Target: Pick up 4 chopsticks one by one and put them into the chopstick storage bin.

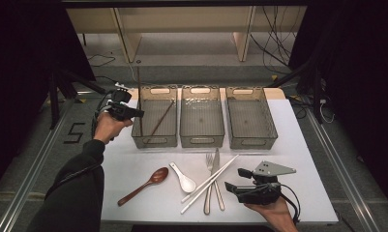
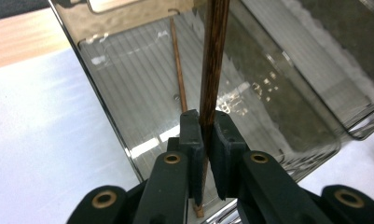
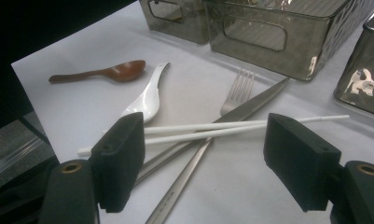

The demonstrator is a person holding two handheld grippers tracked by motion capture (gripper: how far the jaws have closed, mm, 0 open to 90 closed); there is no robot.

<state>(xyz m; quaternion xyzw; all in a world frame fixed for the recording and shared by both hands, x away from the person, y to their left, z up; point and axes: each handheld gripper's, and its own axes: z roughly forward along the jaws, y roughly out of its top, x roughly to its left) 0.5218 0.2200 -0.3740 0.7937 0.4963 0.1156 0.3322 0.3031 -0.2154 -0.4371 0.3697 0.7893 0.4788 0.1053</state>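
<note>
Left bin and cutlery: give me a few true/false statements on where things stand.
1. The left gripper is shut on a dark chopstick. True.
2. The left bin is empty. False: one dark chopstick already lies in it.
3. The right gripper is open. True; it holds nothing.
4. The white chopsticks lie in the middle bin. False: they lie on the table, across the fork and knife.
5. Two spoons lie on the table. True: a wooden spoon and a white spoon.

Bare table [image 1: 298, 145] right of cutlery [image 1: 213, 181]
</note>
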